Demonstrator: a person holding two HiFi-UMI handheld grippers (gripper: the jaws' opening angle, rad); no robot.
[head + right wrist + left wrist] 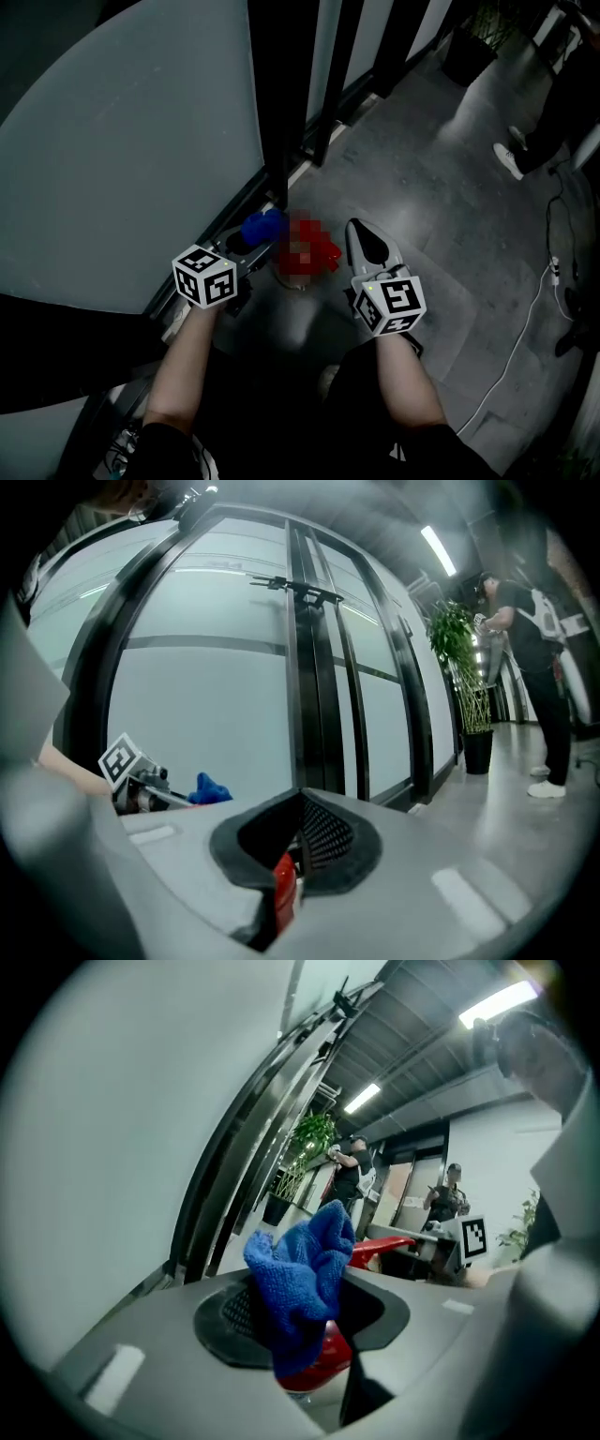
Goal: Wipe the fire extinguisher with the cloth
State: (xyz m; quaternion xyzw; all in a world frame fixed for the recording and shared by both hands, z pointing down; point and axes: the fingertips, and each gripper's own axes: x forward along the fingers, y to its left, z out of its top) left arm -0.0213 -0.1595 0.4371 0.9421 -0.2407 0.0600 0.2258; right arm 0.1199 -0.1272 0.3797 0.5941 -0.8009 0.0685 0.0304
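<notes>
Left gripper (302, 1321) clamps the cloth (302, 1279) at the extinguisher (328, 1358); right gripper (298, 860), nearly closed, pinches its red part. Wiping seems barely begun.

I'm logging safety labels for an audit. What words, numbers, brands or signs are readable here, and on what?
No readable text in any view.
On the left marker cube and the right marker cube: black-and-white square patterns only, no letters.
On the fire extinguisher: only bare red shows below the cloth; a mosaic patch covers it in the head view, so no label can be read.
</notes>
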